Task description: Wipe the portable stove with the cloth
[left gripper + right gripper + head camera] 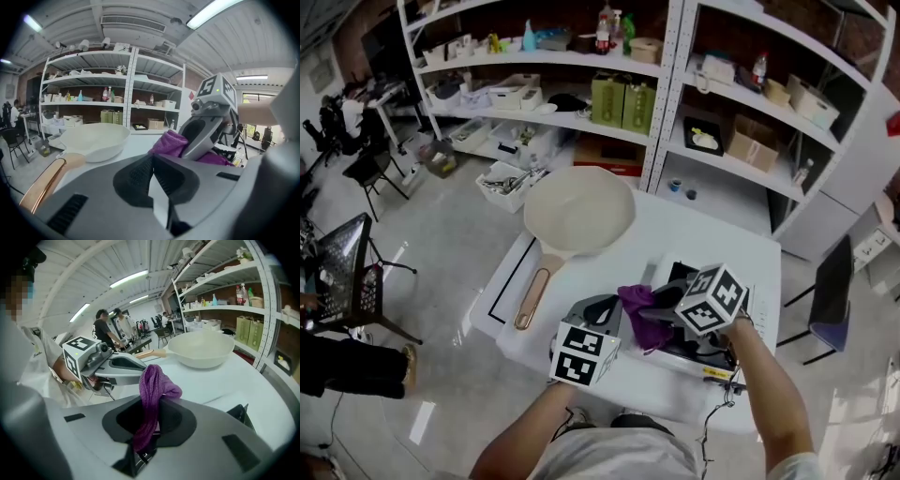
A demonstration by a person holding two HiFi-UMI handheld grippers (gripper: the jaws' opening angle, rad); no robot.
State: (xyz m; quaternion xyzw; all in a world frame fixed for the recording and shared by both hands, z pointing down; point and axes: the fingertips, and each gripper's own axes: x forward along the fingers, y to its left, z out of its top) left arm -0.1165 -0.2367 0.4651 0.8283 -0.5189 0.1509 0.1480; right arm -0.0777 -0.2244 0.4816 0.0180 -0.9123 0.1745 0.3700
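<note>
Purple cloth (152, 390) is clamped between the right gripper (154, 405) jaws, bunched end sticking up past the tips. In the head view it's lower centre, over the left edge of the black portable stove (682, 275); can't tell if it touches. Left gripper (151, 158) has its jaws together with nothing between them, and sits just left of the cloth. White frying pan (578, 211) with a tan handle is at upper centre on the white table (722, 234), apart from the stove. Shelving (670, 84) runs across the top.
</note>
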